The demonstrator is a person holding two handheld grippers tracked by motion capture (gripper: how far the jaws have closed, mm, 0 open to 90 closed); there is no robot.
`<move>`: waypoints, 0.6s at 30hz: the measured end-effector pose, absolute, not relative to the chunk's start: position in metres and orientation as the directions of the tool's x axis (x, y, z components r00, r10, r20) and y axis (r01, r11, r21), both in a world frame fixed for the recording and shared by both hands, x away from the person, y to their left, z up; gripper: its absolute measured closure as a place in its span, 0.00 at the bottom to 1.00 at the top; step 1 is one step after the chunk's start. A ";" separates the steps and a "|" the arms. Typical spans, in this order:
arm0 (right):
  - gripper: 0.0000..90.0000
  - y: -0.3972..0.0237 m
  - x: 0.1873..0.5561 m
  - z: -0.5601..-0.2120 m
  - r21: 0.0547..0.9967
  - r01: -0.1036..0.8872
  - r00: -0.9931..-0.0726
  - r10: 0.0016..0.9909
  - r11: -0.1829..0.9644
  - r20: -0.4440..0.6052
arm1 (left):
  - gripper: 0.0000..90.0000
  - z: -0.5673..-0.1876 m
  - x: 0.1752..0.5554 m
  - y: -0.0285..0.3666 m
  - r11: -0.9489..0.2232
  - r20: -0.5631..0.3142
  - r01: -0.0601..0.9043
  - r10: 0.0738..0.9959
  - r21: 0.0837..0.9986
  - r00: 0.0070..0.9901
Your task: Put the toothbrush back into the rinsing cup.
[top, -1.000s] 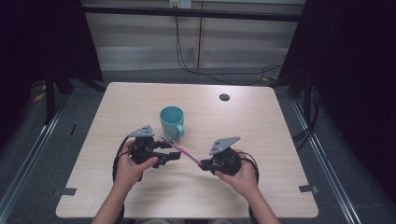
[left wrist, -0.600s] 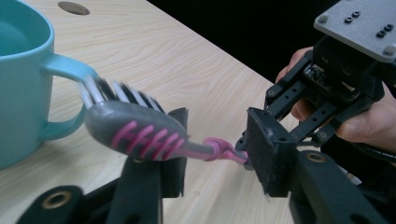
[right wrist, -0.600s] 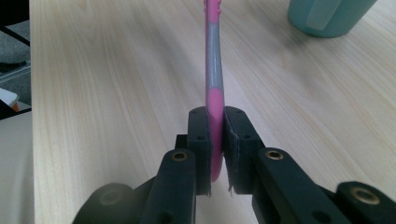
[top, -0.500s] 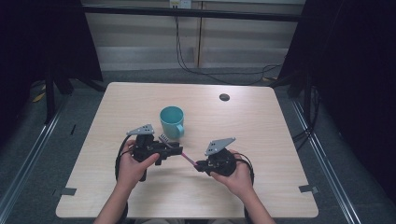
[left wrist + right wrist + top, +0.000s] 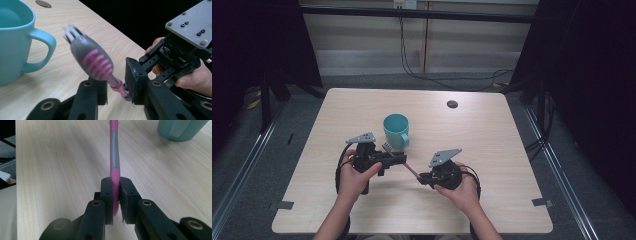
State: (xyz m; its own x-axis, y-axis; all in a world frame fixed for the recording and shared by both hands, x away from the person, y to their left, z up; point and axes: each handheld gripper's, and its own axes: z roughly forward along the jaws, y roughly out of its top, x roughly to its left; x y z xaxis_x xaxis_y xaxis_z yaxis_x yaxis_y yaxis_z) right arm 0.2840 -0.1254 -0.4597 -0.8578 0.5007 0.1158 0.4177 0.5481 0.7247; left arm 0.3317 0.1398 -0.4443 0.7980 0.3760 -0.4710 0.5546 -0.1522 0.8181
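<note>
Both hands drawn nearer, right hand-held gripper clamping toothbrush, left hand-held gripper parted around it

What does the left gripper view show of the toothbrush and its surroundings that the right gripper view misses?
The left gripper view shows the pink and grey plastic toothbrush head-on, with its bristles and ribbed pink neck passing between the left gripper's open fingers, plus the teal ceramic mug's handle and the person's other hand.

The right gripper view shows the right gripper with its fingers shut on the toothbrush's pink handle end, the shaft running away from the camera.

Both views share the toothbrush, the mug and the light wooden table.
</note>
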 end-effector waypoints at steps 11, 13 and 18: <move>0.91 -0.132 0.285 -0.457 0.729 0.420 -0.853 0.508 0.540 0.116 | 0.74 -0.446 0.331 0.139 -0.150 -0.466 0.553 0.386 0.820 0.796; 0.91 -0.131 0.284 -0.458 0.729 0.419 -0.853 0.508 0.541 0.114 | 0.75 -0.446 0.331 0.139 -0.147 -0.474 0.558 0.381 0.817 0.794; 0.91 -0.130 0.284 -0.459 0.730 0.413 -0.859 0.500 0.545 0.112 | 0.84 -0.446 0.330 0.140 -0.129 -0.492 0.571 0.379 0.811 0.784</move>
